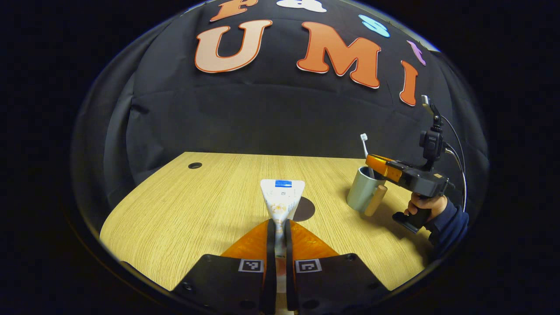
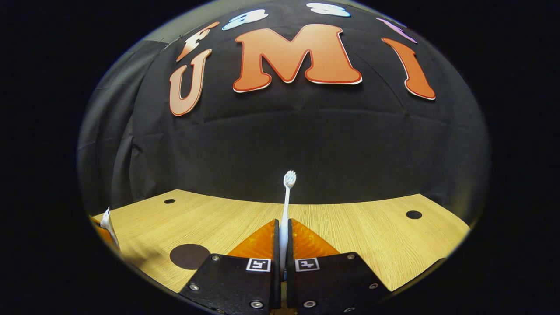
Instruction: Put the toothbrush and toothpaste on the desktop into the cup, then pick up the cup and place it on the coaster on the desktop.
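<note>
While clamped, flat toothpaste tube (image 1: 281, 199) overhangs wood-grain desktop (image 1: 183, 210).

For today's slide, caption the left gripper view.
Left gripper holds toothpaste; right gripper lowers toothbrush into cup.

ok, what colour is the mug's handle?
Light wood-tan handle on the grey-green cup; clearest in the left gripper view.

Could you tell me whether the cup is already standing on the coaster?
No, the cup stands on bare desktop to the right of the dark round coaster.
</note>
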Available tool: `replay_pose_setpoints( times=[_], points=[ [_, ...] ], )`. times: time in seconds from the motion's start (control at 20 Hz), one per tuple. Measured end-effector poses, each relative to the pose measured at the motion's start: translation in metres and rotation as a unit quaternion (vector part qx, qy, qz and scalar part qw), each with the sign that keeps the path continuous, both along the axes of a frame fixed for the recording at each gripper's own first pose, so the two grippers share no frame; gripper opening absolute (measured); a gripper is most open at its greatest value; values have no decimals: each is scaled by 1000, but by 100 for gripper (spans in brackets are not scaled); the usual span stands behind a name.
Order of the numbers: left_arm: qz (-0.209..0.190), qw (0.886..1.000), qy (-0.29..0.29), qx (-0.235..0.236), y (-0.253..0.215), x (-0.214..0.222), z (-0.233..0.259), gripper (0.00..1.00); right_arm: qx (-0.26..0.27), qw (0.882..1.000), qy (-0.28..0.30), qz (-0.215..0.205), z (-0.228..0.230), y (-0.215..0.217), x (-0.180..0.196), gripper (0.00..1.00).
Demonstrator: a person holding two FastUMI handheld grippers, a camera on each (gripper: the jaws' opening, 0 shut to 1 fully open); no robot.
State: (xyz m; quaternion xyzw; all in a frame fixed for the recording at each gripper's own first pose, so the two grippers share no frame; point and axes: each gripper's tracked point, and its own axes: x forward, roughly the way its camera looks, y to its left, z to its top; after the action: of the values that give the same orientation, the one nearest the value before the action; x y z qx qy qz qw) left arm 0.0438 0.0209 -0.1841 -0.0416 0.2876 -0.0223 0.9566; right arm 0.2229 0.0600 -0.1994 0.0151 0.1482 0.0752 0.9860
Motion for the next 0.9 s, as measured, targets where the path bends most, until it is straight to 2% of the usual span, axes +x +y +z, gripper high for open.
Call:
replay_pose_setpoints(
  times=[0.5,0.6,0.65,0.75,0.9],
  points=[
    [-20,999,-42,-4,-38,4,29,12,-5,1000,5,11,14,-9,-37,14],
    [-28,998,-61,-13,-52,8,40,12,-2,1000,9,8,16,-17,-48,23],
    [-33,997,-69,-20,-60,13,44,12,2,1000,11,6,18,-20,-53,36],
    [-43,995,-86,-32,-76,21,52,12,10,1000,12,11,23,-24,-66,47],
    [-57,992,-98,-47,-98,29,55,12,5,1000,7,23,31,-31,-87,58]
  ],
)
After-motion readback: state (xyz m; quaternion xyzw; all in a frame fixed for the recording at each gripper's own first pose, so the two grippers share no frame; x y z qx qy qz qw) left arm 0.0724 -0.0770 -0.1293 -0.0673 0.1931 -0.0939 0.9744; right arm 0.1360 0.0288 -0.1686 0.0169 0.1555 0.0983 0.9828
